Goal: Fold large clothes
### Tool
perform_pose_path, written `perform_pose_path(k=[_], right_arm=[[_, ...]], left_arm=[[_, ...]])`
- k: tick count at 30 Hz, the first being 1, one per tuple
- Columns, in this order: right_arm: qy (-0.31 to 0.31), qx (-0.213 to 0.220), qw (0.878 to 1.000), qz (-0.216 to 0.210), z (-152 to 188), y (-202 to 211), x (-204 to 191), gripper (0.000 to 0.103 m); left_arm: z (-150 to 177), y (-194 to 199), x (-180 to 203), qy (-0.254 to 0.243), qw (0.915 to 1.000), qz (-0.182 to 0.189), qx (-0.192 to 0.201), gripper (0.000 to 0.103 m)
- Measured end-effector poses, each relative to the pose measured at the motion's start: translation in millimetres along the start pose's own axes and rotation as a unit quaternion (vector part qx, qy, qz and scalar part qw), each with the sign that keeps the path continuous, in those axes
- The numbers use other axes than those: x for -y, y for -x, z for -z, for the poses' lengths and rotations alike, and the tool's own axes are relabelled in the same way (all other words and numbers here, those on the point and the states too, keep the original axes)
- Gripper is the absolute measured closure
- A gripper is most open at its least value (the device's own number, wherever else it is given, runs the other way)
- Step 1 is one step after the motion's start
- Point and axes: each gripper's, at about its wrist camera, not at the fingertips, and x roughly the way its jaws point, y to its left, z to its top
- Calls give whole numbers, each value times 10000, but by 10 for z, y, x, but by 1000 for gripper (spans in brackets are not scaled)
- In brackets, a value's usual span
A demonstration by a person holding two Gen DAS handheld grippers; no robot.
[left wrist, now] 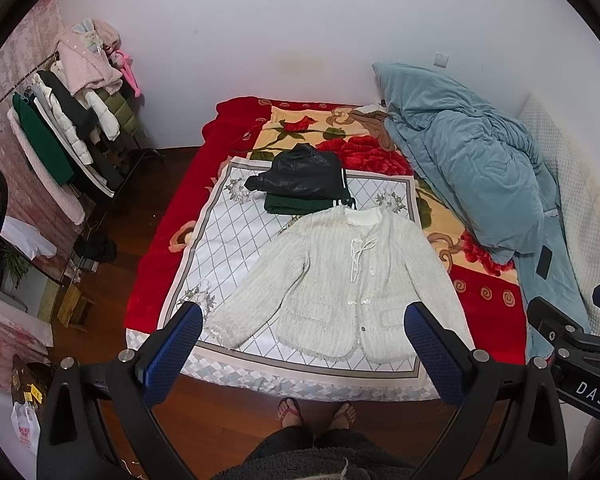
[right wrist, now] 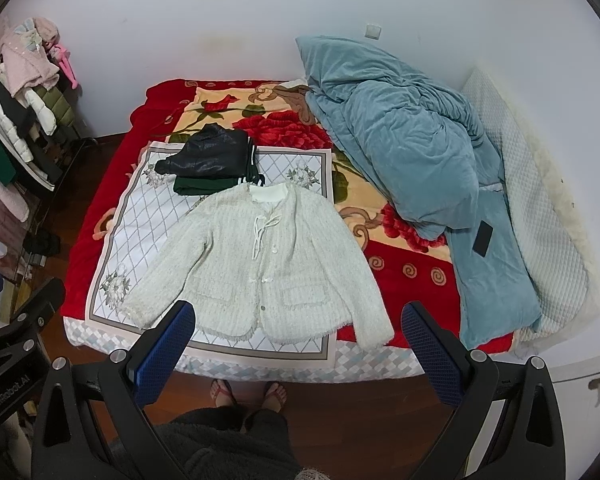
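A cream knit cardigan (left wrist: 340, 276) lies flat and face up on a white diamond-patterned sheet (left wrist: 228, 240) on the bed, sleeves spread to both sides; it also shows in the right wrist view (right wrist: 260, 264). Behind its collar sits a stack of folded clothes: a black leather jacket (left wrist: 300, 174) on a dark green garment (left wrist: 300, 202). My left gripper (left wrist: 304, 328) is open and empty, held above the cardigan's hem at the bed's near edge. My right gripper (right wrist: 298, 328) is open and empty, also held short of the hem.
A red floral blanket (left wrist: 488, 292) covers the bed. A rumpled blue duvet (right wrist: 412, 140) with a black phone (right wrist: 483, 239) on it lies on the right. A loaded clothes rack (left wrist: 72, 120) stands at left. The person's sandalled feet (left wrist: 316, 412) stand on the wooden floor.
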Motion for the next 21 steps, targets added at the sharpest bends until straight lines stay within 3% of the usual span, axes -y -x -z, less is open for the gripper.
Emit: perform_pose_path(k=[21], right_arm=[[24,9,10000,9,-45,45,15,0]], left_arm=[[-78,116,52,24,10000,22,8,0]])
